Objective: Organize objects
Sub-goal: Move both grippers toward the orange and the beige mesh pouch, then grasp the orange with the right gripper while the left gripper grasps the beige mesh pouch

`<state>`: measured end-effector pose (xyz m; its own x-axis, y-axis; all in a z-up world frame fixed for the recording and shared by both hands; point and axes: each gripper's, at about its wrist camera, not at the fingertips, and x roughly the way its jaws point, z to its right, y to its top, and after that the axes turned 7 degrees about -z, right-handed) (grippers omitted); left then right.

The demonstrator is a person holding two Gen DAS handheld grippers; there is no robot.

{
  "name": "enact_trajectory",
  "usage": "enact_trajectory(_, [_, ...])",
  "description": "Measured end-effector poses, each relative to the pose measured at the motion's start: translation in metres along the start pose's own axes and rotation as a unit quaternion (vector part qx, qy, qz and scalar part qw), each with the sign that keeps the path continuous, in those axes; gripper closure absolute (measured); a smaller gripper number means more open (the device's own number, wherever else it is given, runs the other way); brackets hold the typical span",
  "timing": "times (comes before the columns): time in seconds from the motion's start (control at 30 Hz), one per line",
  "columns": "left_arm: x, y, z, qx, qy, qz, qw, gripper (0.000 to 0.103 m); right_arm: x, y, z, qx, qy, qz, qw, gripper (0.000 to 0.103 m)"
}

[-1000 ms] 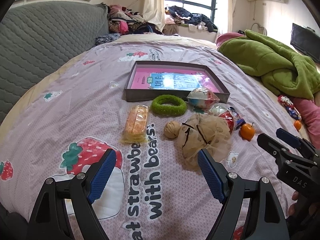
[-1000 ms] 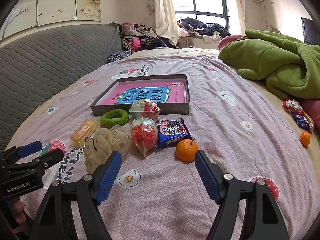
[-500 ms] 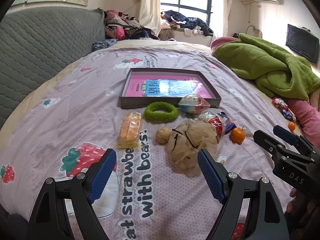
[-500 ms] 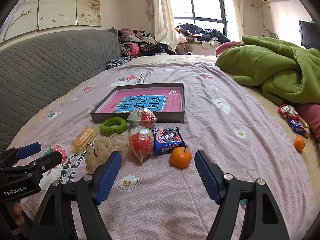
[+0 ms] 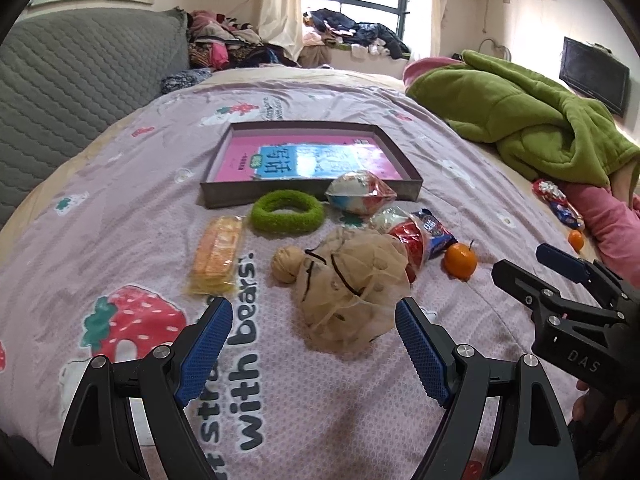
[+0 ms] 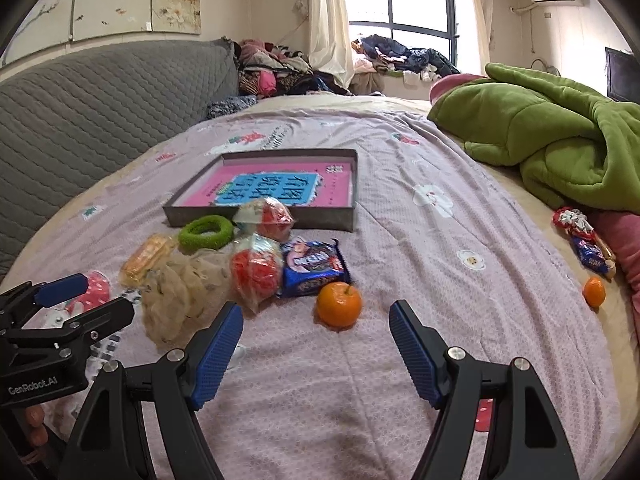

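Observation:
A shallow grey box (image 5: 224,197) (image 6: 256,215) with a pink and blue lining lies on the bed. In front of it sit a green fuzzy ring (image 5: 286,213) (image 6: 205,232), an orange wafer packet (image 5: 216,252), a beige mesh pouf (image 5: 352,288) (image 6: 180,292), two wrapped red-and-white snacks (image 5: 360,194) (image 6: 256,268), a blue cookie packet (image 6: 314,268) and an orange (image 5: 461,261) (image 6: 339,305). My left gripper (image 5: 312,344) is open, just short of the pouf. My right gripper (image 6: 316,344) is open, just short of the orange.
A rumpled green blanket (image 5: 520,120) (image 6: 552,136) covers the right side. Candy wrappers (image 6: 584,240) and a second small orange (image 6: 594,291) lie by a pink pillow. A grey quilted headboard (image 5: 80,80) rises on the left. Clothes are piled near the window.
Both grippers have drawn back and tilted a little; the objects sit slightly lower and nearer in view. Nothing was picked up, and both stayed open.

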<state>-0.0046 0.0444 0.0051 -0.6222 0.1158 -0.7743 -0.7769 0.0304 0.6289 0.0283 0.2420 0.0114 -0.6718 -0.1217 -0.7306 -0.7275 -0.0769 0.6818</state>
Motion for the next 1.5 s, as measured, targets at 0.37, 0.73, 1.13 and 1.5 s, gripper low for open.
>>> enact_trajectory(0.37, [0.026, 0.006, 0.008, 0.004, -0.007, -0.013, 0.9999, 0.019, 0.027, 0.001, 0.009, 0.005, 0.000, -0.034, 0.999, 0.028])
enact_trajectory(0.73, [0.052, 0.014, 0.026, 0.040, 0.000, -0.026, 0.9989, 0.019, 0.062, 0.004, 0.019, 0.024, -0.003, -0.075, 0.997, 0.028])
enact_trajectory(1.13, [0.072, 0.019, 0.028, 0.041, -0.012, -0.034, 0.9985, 0.022, 0.094, 0.010, 0.027, 0.042, -0.007, -0.107, 0.993, 0.036])
enact_trajectory(1.5, [0.079, 0.022, 0.032, 0.046, -0.025, -0.036, 0.9980, 0.070, 0.097, 0.011, 0.017, 0.026, 0.003, -0.110, 0.994, 0.062])
